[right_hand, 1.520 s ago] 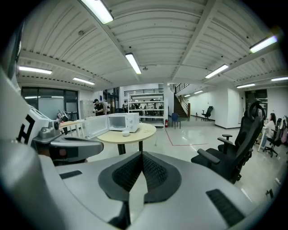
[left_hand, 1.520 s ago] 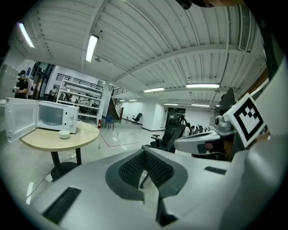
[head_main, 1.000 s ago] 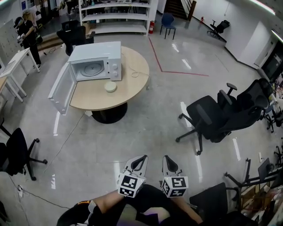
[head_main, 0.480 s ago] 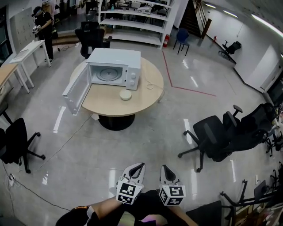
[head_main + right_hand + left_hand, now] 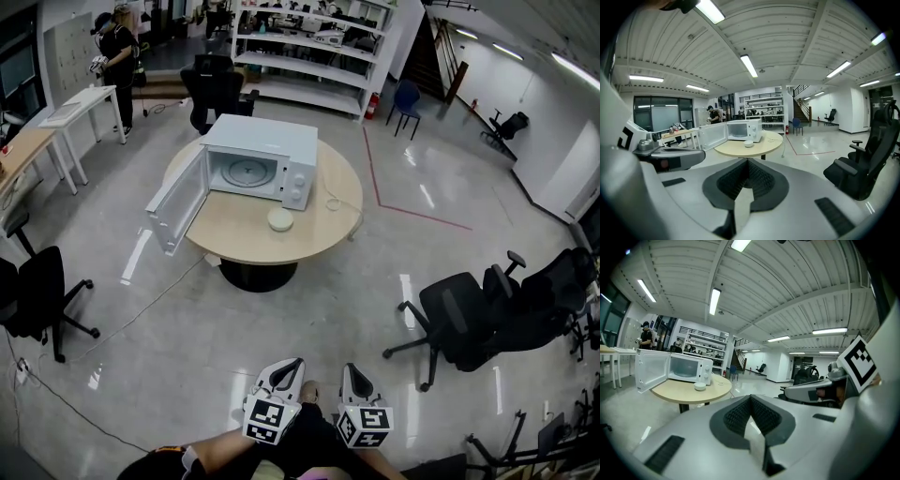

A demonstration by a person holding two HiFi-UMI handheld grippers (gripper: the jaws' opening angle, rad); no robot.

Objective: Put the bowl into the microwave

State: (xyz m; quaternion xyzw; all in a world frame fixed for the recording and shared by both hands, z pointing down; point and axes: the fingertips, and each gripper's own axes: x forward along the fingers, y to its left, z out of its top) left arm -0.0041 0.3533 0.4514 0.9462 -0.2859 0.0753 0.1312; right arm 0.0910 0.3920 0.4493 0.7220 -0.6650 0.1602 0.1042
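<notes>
You are drawing nearer the table [image 5: 234,239] than a second ago, still approaching. The bowl [image 5: 279,219] is sitting there before the open microwave [image 5: 267,150]. Your left gripper [image 5: 292,363] and right gripper [image 5: 352,369] are riding closed and empty, so you will likely be opening one as you reach in.

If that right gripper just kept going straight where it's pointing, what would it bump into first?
Nothing close by: the right gripper points over open floor toward the round table, so probably the table's edge first, roughly in line with the bowl. Depth is hard to judge.
</notes>
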